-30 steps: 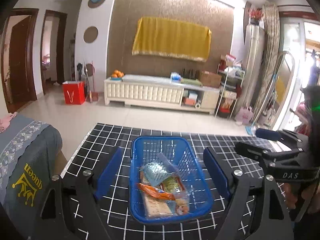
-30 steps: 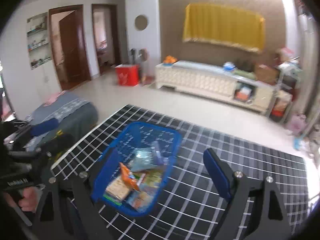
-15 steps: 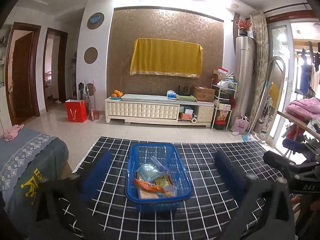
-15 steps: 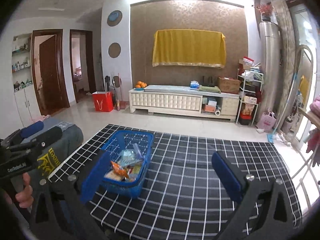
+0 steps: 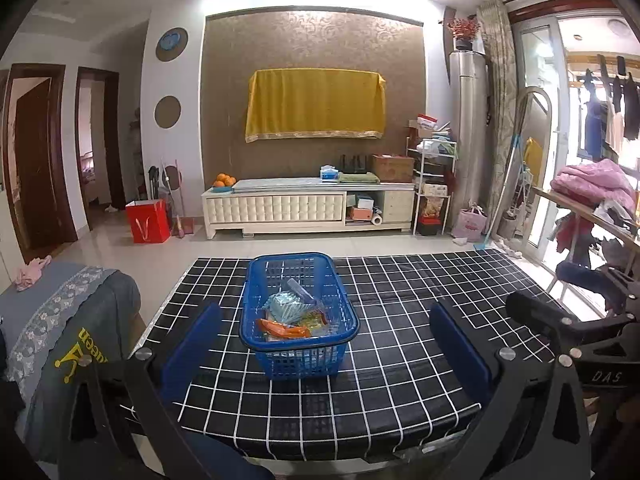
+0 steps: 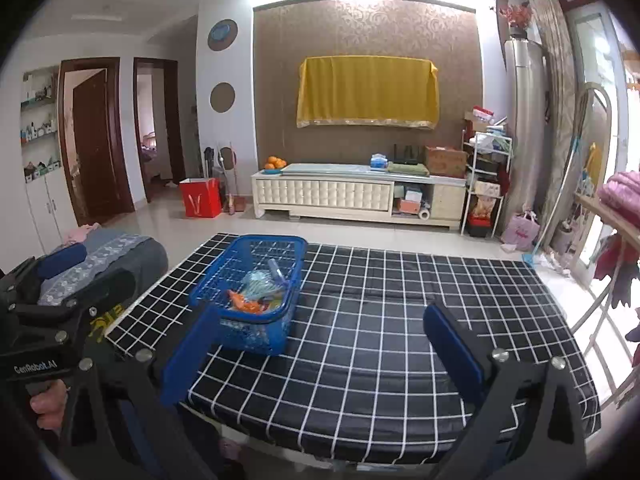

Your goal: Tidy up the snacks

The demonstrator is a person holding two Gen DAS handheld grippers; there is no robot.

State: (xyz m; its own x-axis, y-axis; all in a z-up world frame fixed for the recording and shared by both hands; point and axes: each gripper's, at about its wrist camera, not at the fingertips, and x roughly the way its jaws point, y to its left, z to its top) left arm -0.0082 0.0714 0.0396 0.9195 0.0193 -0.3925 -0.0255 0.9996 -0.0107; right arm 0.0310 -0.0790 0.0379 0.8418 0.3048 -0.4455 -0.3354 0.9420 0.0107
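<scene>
Snacks (image 5: 291,318) gathered inside blue basket (image 5: 298,354) on checked bench (image 5: 400,360), so seemingly sorted; left claw (image 5: 324,354) and right claw (image 6: 320,354) both wide, holding nothing.

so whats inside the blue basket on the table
The blue basket holds a loose pile of snack packets: an orange packet in front, a clear bluish packet behind it, and a yellow-green one beside. Whatever lies beneath the pile is covered.
</scene>
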